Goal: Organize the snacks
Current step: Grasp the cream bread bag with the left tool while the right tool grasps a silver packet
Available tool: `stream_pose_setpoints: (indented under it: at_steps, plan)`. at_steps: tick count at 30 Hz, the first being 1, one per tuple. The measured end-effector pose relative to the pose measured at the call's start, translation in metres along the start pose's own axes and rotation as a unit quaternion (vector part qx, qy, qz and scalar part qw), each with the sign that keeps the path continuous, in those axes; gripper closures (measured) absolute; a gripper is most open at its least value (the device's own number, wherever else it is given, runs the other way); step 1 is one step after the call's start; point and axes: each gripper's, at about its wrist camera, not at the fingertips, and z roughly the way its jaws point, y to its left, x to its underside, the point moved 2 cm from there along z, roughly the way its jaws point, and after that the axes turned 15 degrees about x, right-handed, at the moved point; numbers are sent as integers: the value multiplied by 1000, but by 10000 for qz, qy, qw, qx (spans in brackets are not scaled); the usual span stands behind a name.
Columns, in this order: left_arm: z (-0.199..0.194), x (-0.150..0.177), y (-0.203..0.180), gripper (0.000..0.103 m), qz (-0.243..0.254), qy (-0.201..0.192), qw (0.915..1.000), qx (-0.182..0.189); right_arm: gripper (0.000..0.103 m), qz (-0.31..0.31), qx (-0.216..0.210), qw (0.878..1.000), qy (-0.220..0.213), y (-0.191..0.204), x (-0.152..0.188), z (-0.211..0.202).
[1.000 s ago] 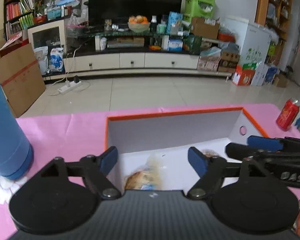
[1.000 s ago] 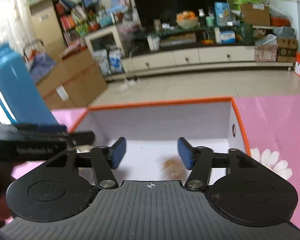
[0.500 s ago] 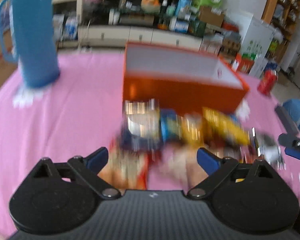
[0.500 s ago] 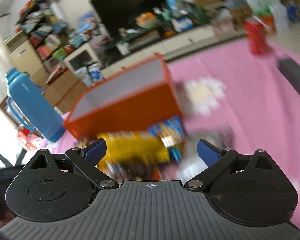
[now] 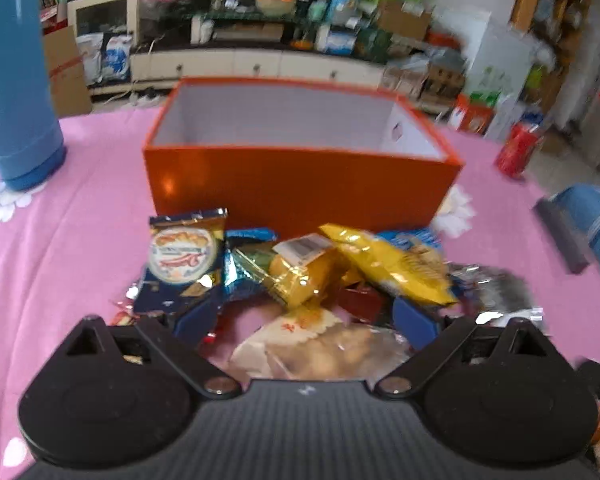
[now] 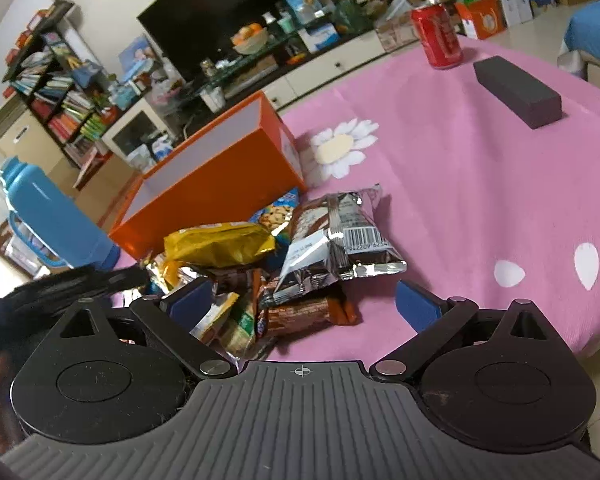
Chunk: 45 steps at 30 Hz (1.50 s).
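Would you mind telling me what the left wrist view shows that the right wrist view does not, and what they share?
Only the left wrist view shows the dark blue cookie packet, the clear bag of pastry lying between the closing left gripper and the round hole in the box's end wall.

Only the right wrist view shows the silver wrapper's barcode, the brown bars under it and the open right gripper.

Both show the orange box, yellow bag, blue flask, red can and dark block.
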Motion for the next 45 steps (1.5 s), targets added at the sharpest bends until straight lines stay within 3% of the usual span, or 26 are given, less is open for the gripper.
stream_pose_setpoints:
  at_steps: [1, 2, 8, 14, 16, 22, 26, 27, 33, 38, 40, 45]
  plan:
    - [10, 2, 2, 33, 0, 149, 9999, -8, 21, 0, -7, 10000, 11, -1, -1, -1]
    - [16, 6, 4, 39, -11, 262, 9997, -31, 21, 4, 6, 10000, 6, -3, -1, -2]
    - [-14, 42, 14, 43, 275, 417, 9987, -100, 19, 125, 125, 9998, -45, -20, -4, -4]
    - [-50, 76, 25, 43, 610, 611, 9961, -172, 19, 43, 163, 9998, 42, -17, 0, 2]
    - [-56, 81, 26, 36, 728, 587, 9953, -251, 19, -114, 194, 9997, -34, -11, -3, 3]
    - [-81, 77, 24, 29, 186, 84, 9998, -1, 19, -1002, 623, 9919, -478, 22, -32, 35]
    - [-80, 79, 14, 27, 123, 92, 9998, 102, 22, -1485, 727, 9862, -64, 35, -37, 81]
    - [-80, 79, 12, 27, 204, 109, 9997, 55, 30, -1525, 755, 9854, 26, 34, -38, 89]
    - [-91, 84, 10, 25, 260, 105, 9995, -140, 31, -1138, 1385, 9836, 192, -8, -52, 101]
    - [-98, 93, 18, 19, -135, 178, 9992, -330, 25, -1008, 1168, 9880, 27, -17, -56, 80]
    - [-92, 96, 22, 19, -298, 267, 9987, -316, 22, -1093, 1138, 9874, -156, -13, -58, 73]
    - [-66, 98, 26, 19, -847, 542, 9948, -176, 22, -1045, 1082, 9885, -144, -9, -61, 71]
